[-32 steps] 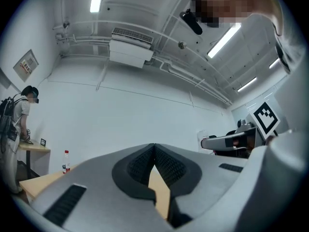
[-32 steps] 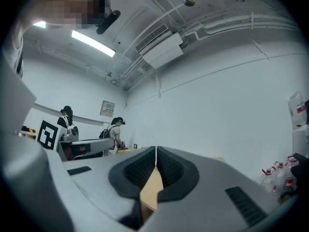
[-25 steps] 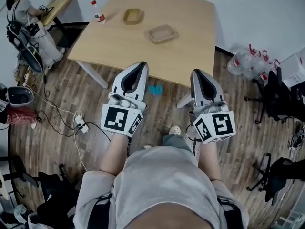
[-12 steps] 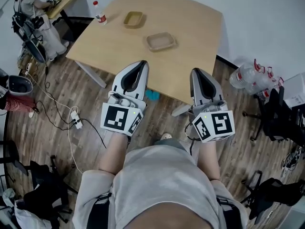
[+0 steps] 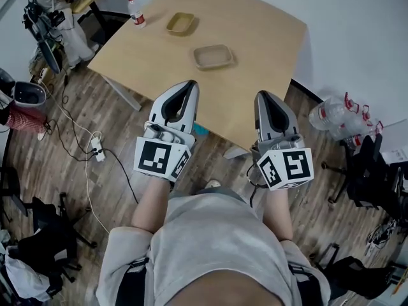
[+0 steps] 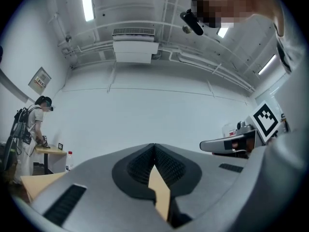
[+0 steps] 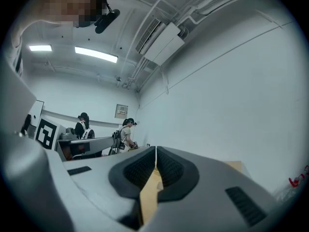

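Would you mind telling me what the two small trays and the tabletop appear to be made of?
The nearer tray looks like matte brownish pulp or plastic, with a dull, even surface; it is too small to settle. The farther tray is yellower but otherwise looks the same. The tabletop seems to be light wood or laminate: even pale tan and smooth.

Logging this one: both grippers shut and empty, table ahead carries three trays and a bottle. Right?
Not quite. The head view shows two trays on the table, not three: a yellow tray and a brown tray. The bottle is there, and the left gripper and right gripper are shut and empty.
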Demonstrator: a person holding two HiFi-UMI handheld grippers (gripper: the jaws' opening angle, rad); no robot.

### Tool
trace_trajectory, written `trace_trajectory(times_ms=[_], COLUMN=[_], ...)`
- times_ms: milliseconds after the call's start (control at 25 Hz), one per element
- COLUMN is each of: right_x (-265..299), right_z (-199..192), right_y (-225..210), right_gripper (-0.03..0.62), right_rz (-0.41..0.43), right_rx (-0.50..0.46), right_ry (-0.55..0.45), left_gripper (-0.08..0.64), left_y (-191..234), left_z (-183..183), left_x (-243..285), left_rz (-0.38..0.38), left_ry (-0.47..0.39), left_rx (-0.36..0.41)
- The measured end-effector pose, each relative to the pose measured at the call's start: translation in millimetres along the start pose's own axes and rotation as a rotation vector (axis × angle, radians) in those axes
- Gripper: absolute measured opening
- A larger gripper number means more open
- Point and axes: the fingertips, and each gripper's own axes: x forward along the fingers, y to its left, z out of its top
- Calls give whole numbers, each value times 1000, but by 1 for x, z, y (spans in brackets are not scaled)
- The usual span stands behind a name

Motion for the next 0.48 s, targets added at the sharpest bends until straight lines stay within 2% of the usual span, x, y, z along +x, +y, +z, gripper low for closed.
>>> trace_trajectory(times_ms=[240, 480], right_x=[0, 11], right_z=[-10, -18], right_y=[-16, -15], right_gripper=[17, 15], right_rz=[36, 65], right_rx=[27, 40], right_ry=[12, 26], left_gripper=[15, 15], left_y=[-13, -6], left_z=[-10, -16], left_x=[5, 7], left_rz=[34, 51], left_ry=[27, 47], left_rx=[4, 8])
